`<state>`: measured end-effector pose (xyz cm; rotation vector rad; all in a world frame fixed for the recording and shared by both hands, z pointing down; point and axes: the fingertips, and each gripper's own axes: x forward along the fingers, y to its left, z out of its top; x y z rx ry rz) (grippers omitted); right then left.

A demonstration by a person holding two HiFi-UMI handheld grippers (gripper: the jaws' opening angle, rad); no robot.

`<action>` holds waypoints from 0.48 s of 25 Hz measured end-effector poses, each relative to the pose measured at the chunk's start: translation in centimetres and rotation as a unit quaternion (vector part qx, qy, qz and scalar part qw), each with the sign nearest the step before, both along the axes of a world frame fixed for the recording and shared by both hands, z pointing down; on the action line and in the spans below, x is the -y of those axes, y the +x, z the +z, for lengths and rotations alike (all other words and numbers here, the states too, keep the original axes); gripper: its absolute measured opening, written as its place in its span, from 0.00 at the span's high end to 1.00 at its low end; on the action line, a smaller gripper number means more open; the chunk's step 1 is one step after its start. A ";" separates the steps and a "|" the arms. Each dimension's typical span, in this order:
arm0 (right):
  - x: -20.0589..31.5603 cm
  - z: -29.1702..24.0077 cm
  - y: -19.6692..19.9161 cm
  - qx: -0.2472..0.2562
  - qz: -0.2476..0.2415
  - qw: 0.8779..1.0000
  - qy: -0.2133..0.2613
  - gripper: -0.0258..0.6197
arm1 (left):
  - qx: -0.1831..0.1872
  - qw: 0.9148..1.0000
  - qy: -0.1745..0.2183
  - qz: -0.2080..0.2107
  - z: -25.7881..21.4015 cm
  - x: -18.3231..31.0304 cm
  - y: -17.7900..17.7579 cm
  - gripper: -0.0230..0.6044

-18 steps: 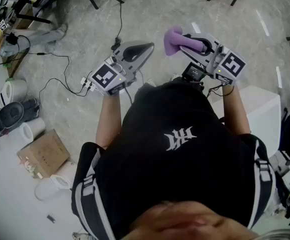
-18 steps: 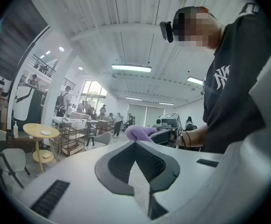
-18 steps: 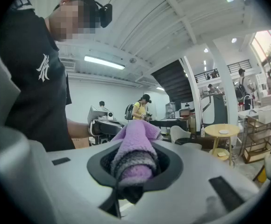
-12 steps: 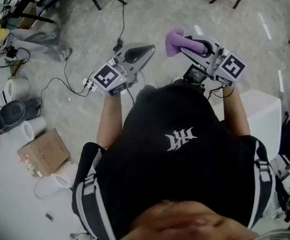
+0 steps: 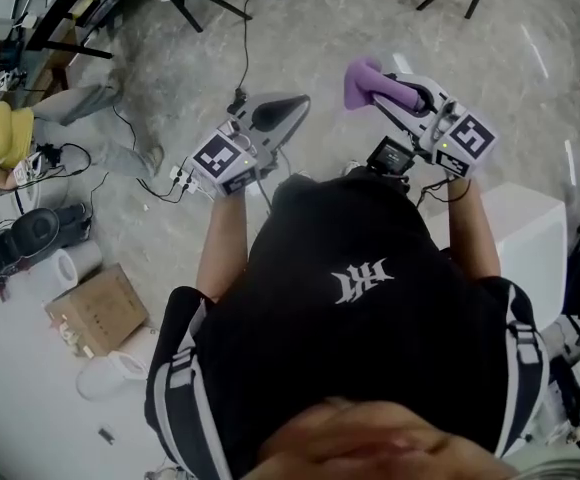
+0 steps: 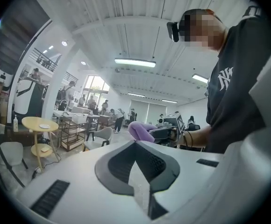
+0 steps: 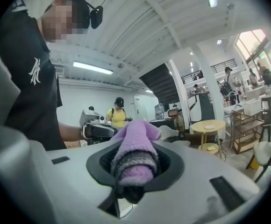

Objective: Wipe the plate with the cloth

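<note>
"Where is the cloth at the moment?"

"The right gripper (image 5: 378,81) is clamping the fluffy purple cloth (image 5: 360,76) at about one o'clock from the person's chest. It's bunched into a roll between the jaws, with a soft tuft poking out past the tips. The left gripper (image 5: 290,102), at eleven o'clock, is sitting closed with nothing in it."

"And the plate?"

"I'm not seeing one near either gripper; both are hovering over the pale mottled floor (image 5: 320,28). A small white dish (image 6: 44,126) is lying on a round yellow side table (image 6: 30,122) across the room, at nine o'clock in the left gripper view. I can't tell whether that's the one."

"So what is going to make the wipe go well?"

"I'd say getting to the plate first. Then I'd offer the loose tuft to its face, not the hard jaw tips. The cloth looks soft and could drag out, so the grip wants to be firm and the strokes light. The empty left gripper looks free for steadying the rim."
</note>
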<state>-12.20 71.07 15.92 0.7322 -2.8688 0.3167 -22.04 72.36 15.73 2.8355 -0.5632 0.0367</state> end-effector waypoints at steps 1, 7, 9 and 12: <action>0.2 0.2 0.5 0.001 0.001 1.000 -0.004 0.81 | 0.002 1.000 -0.004 0.000 0.2 0.2 0.5 0.94; 0.7 2.1 1.5 -0.001 -0.001 1.000 -0.025 0.81 | 0.000 1.000 -0.025 -0.002 2.0 1.1 1.1 0.94; 1.3 2.6 1.8 0.003 0.005 0.999 -0.033 0.81 | -0.002 0.999 -0.039 -0.002 2.8 1.6 0.8 0.94; 4.4 3.1 1.8 -0.001 0.010 0.999 -0.038 0.81 | -0.007 0.999 -0.049 -0.007 3.7 4.7 0.1 0.94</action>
